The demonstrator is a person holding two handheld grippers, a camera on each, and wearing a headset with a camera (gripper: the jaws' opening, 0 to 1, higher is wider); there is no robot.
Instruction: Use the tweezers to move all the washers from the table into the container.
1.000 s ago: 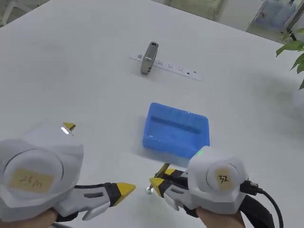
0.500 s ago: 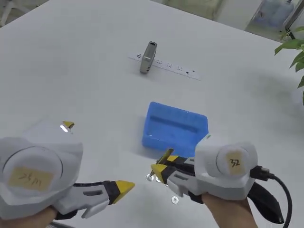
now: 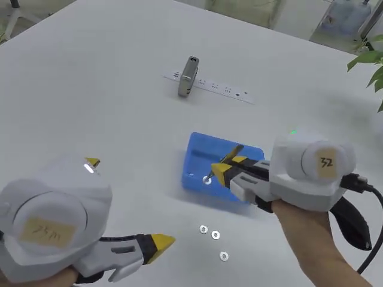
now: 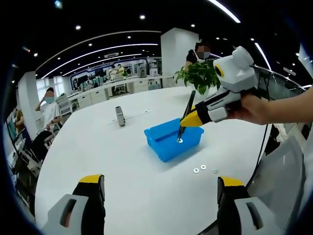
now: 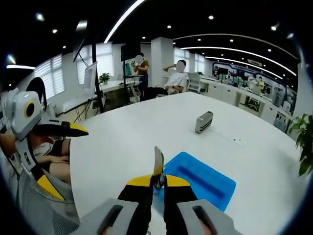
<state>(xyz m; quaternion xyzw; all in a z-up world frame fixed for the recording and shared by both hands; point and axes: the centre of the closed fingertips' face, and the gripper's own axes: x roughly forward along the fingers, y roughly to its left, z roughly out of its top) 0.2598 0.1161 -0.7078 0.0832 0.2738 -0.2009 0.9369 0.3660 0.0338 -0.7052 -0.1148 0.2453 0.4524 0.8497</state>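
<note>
My right gripper (image 3: 229, 165) is shut on a pair of tweezers (image 3: 222, 165) that slant down over the blue container (image 3: 197, 149). A small washer (image 3: 207, 179) sits at the tweezer tip, just above the container's near left part. The left gripper view shows the same tweezers (image 4: 186, 115) with the washer (image 4: 180, 140) over the container (image 4: 164, 147). Three washers (image 3: 214, 235) lie on the white table in front of the container. My left gripper (image 3: 125, 202) hangs open at the lower left, its yellow-tipped jaws wide apart and holding nothing. In the right gripper view the tweezers (image 5: 157, 166) rise from the closed jaws.
A grey oblong device (image 3: 188, 75) rests on a white ruler-like strip (image 3: 221, 88) farther back on the table. Plant leaves (image 3: 372, 66) reach in at the right edge. Several people stand or sit beyond the table (image 5: 178, 73).
The right gripper has lifted from the table near the loose washers and moved away and right, over the container, with a washer in the tweezers. The left gripper has stayed put.
</note>
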